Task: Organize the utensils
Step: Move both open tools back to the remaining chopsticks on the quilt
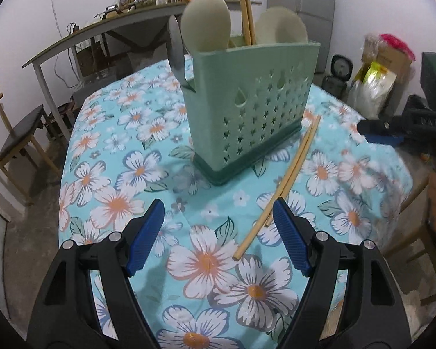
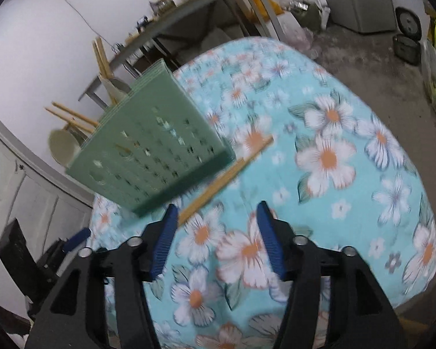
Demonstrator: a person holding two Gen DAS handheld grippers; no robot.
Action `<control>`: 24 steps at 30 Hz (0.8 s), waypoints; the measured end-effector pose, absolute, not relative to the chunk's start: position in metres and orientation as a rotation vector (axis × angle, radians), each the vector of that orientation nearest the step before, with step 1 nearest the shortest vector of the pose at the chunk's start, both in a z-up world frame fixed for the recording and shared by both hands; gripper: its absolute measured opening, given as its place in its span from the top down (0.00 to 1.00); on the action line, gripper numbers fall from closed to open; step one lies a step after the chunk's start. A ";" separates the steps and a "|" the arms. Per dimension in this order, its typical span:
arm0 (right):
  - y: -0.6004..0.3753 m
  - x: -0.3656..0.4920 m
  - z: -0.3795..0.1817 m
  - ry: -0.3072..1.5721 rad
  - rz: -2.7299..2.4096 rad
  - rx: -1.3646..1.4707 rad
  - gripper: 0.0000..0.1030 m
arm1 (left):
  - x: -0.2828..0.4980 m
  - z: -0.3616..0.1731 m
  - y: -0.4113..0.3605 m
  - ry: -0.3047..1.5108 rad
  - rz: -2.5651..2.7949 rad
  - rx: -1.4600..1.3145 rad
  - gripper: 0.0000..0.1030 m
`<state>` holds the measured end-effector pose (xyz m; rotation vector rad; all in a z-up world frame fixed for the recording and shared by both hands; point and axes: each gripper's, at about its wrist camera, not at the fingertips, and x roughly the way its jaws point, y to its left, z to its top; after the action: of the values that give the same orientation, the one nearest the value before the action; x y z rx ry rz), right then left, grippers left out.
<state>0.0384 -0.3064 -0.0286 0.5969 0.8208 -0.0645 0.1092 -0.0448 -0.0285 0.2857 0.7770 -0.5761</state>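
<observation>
A green perforated utensil holder (image 1: 247,104) stands on the flowered tablecloth (image 1: 107,174) and holds pale spoons (image 1: 206,23), a metal spoon (image 1: 175,46) and upright chopsticks (image 1: 245,11). A pair of wooden chopsticks (image 1: 284,180) lies on the cloth to the holder's right, its near ends between my left gripper's (image 1: 218,212) blue pads. That gripper is open and empty above the cloth. The right wrist view is blurred: the holder (image 2: 154,151) appears tilted at upper left, the loose chopsticks (image 2: 226,177) beside it. My right gripper (image 2: 218,218) is open with nothing between its fingers.
A long grey shelf table (image 1: 101,26) with clutter stands along the back wall. A wooden chair (image 1: 17,139) sits left of the table, bags and boxes (image 1: 378,78) at right. The other gripper's dark body (image 1: 407,128) shows at the right edge. Bare concrete floor (image 2: 378,67) lies beyond the table's far edge.
</observation>
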 end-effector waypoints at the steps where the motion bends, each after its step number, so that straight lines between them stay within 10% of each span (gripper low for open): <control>1: -0.304 0.038 -0.033 0.830 -0.064 0.592 0.38 | 0.110 -0.030 -0.046 0.783 -0.571 0.291 0.29; 24: -0.285 0.053 -0.048 0.913 -0.032 0.563 0.25 | 0.108 -0.038 -0.061 0.812 -0.531 0.378 0.29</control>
<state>0.0526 -0.2851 -0.0476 0.5632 0.9125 -0.0320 0.1080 -0.0612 -0.0375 0.3778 0.8122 -0.5305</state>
